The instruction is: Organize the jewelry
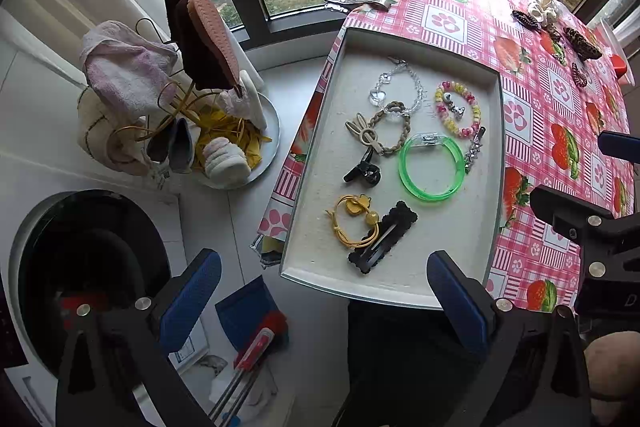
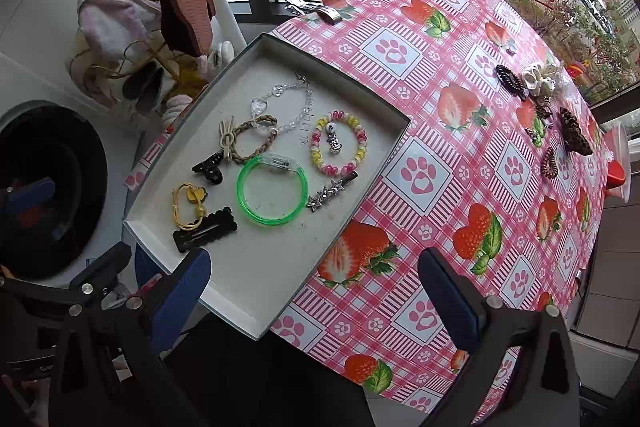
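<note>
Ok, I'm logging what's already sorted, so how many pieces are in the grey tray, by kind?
In the shallow grey tray:
Bracelets: 3 (clear crystal-bead bracelet, pink-and-yellow bead bracelet, translucent green plastic bangle)
Hair ties: 2 (braided beige hair tie, yellow elastic hair tie)
Hair clips: 3 (small black claw clip, black scalloped snap clip, silver star hair clip)
Total: 8

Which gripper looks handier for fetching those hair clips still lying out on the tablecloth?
Probably the right gripper: open, over the tablecloth with the loose clips on its side. The left gripper, also open, hangs by the tray.
</note>
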Tool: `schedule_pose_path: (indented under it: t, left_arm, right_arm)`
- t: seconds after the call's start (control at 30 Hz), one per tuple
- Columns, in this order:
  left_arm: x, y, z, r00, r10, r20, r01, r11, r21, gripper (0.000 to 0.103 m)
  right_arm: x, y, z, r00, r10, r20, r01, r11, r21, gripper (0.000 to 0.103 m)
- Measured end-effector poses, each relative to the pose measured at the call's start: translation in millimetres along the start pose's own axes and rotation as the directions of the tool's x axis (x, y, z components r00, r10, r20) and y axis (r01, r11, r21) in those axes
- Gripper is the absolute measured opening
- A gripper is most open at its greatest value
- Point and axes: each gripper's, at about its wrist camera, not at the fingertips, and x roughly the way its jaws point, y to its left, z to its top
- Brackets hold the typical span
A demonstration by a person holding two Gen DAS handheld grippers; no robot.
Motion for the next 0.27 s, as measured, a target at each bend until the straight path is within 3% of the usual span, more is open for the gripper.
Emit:
schedule_pose_path:
  t: [0.27]
  left_arm:
    - [-0.1, 1.0, 1.5, 1.000, -0.008, 0.006, 0.008, 1.000, 0.002, 0.103]
  right_arm:
    - [0.0, 0.1, -0.3, 1.000, 0.000, -0.001, 0.000, 1.000, -0.003, 0.103]
